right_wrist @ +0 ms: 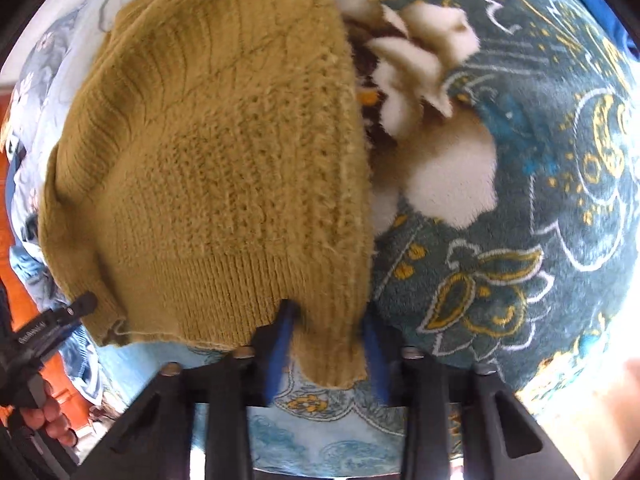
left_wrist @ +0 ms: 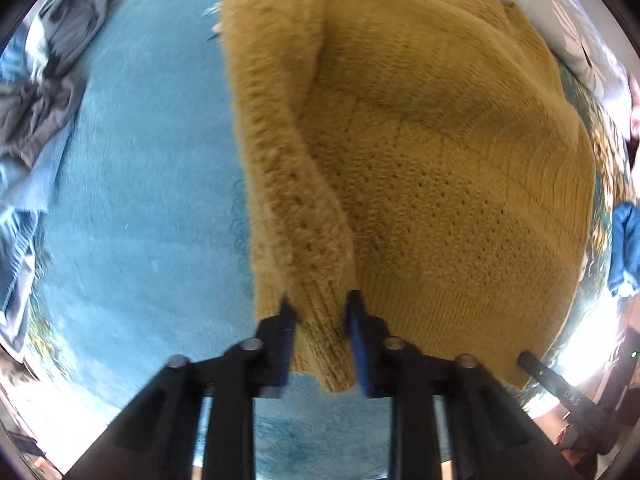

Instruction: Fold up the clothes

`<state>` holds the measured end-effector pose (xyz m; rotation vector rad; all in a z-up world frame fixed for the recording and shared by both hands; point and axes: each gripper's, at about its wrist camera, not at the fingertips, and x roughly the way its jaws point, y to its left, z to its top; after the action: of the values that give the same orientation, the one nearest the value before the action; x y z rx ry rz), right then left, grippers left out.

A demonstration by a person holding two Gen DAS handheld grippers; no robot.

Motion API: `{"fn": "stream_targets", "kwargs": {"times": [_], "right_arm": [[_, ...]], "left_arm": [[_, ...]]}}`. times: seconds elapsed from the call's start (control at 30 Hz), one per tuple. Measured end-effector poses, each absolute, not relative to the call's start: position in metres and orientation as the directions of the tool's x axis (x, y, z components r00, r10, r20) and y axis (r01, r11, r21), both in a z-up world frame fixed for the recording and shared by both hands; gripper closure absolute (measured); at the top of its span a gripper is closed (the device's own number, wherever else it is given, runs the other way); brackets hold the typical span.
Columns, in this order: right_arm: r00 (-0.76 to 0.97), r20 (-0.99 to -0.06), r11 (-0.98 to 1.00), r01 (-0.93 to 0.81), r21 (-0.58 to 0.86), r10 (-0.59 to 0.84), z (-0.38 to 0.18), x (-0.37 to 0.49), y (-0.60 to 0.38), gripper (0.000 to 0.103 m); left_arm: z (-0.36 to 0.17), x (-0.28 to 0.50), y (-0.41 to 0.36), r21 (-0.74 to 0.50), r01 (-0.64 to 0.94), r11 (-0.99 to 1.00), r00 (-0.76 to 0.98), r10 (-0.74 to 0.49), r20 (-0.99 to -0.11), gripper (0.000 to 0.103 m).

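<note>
Two corners of the yellow sweater point(left_wrist: 440, 140) are pinched, one by the left gripper point(left_wrist: 320, 320), one by the right gripper point(right_wrist: 326, 324).

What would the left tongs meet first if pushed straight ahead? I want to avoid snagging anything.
The left tongs already have the mustard sweater between their fingers, at a ribbed cuff or hem edge. Straight on they would press further into that knit; depth beyond is unclear.

Bare teal blanket point(left_wrist: 140, 184) lies open left of the mustard sweater point(left_wrist: 420, 160); a heap of grey clothes point(left_wrist: 52, 92) blocks its far-left edge.
</note>
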<state>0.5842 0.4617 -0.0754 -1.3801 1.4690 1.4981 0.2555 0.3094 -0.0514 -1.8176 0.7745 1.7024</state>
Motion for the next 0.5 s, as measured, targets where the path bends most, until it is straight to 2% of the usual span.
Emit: {"fn": "stream_targets", "kwargs": {"times": [0.03,0.1,0.3,0.5], "right_arm": [[-0.270,-0.934,-0.181,-0.932,0.314,-0.233,-0.073,0.586,0.463,0.085],[-0.285,-0.928,-0.165,-0.930,0.328,-0.239,-0.069,0.591,0.465,0.088],[-0.252,-0.945,-0.259,-0.918,0.302,-0.208,-0.034,0.593,0.475,0.091],[-0.204,-0.969,-0.341,-0.909,0.239,-0.137,0.010,0.612,0.494,0.092]], "left_arm": [[-0.051,0.252,0.307,0.003,-0.710,-0.705,0.047,-0.052,-0.998,0.090],[-0.047,0.246,0.302,0.007,-0.700,-0.714,0.043,-0.051,-0.998,0.092],[-0.018,0.223,0.280,0.010,-0.679,-0.734,0.007,-0.020,-1.000,0.092],[-0.004,0.229,0.253,-0.081,-0.686,-0.723,0.097,0.019,-0.995,0.092]]}}
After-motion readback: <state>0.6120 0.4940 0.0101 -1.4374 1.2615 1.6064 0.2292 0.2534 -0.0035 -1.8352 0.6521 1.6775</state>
